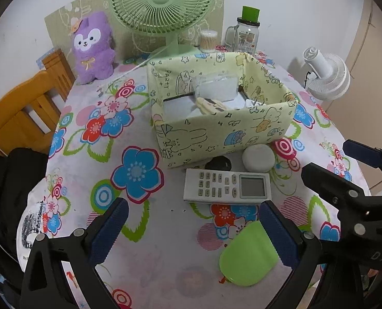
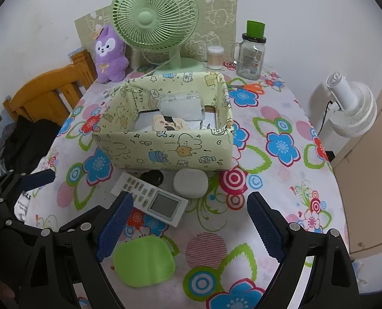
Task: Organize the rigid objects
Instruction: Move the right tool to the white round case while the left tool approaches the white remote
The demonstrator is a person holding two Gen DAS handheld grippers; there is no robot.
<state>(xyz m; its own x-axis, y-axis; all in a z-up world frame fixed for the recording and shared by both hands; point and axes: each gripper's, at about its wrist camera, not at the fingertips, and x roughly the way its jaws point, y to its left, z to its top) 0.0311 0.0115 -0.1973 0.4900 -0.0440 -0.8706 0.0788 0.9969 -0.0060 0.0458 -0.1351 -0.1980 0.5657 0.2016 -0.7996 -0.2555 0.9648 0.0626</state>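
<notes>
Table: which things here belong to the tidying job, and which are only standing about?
Belonging to the job:
remote control
green case
white round case
small black object
patterned box

Only standing about:
green fan
purple plush toy
glass jar
cotton swabs
scissors

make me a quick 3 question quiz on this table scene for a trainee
1. True or false: the remote lies inside the box.
2. Which thing lies nearest the fingers of the right gripper? A) scissors B) green lid C) glass jar
3. Fill in: the round white case sits beside a small ____ object, both in front of the box.

Key:
1. False; it lies on the tablecloth in front of the box.
2. B
3. black
</notes>
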